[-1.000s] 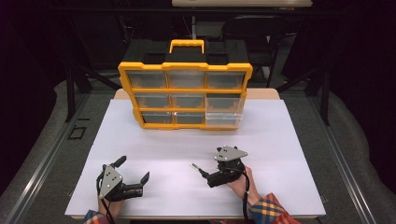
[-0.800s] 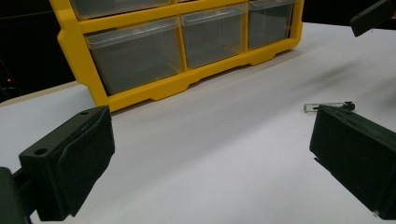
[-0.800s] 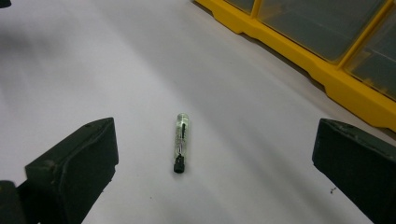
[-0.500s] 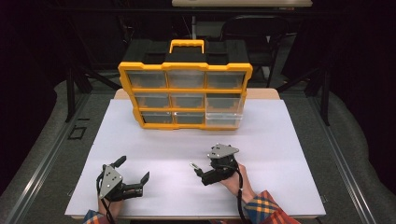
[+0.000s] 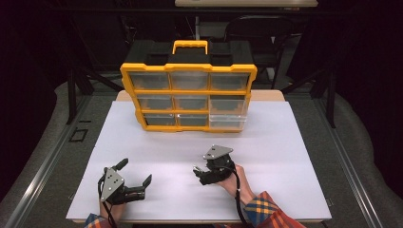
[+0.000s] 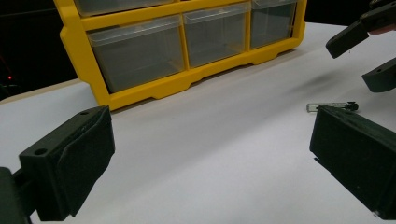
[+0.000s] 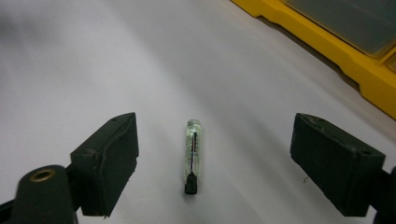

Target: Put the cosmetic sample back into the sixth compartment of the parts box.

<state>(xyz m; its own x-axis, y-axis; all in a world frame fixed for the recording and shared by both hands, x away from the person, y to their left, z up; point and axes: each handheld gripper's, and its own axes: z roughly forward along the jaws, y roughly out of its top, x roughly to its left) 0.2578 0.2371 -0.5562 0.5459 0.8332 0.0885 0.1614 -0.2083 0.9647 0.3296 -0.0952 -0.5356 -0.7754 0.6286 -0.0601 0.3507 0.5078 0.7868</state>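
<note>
1. Since a second ago the right gripper (image 5: 197, 172) has shifted left across the table (image 5: 294, 156) in the high view, away from its earlier spot nearer the right edge.
2. Its jaws have just been closing a little – they stand wide apart yet, with the vial (image 7: 192, 155) lying on the sheet between them, touched by neither pad.
3. The left gripper (image 5: 137, 173) has kept its place near the front left; its jaws are spread wide and hold nothing.
4. The organizer (image 5: 188, 97) has not moved – it stands upright at the far side of the table, handle on top.
5. Count: two grippers, one vial, one organizer.
6. The organizer's front shows nine clear drawers in three rows of three; the one at the lower right is larger than the rest.
7. The vial is a small clear tube with a dark cap, lying flat on the white sheet, well apart from the organizer; in the left gripper view it lies just below the right gripper's jaws.
</note>
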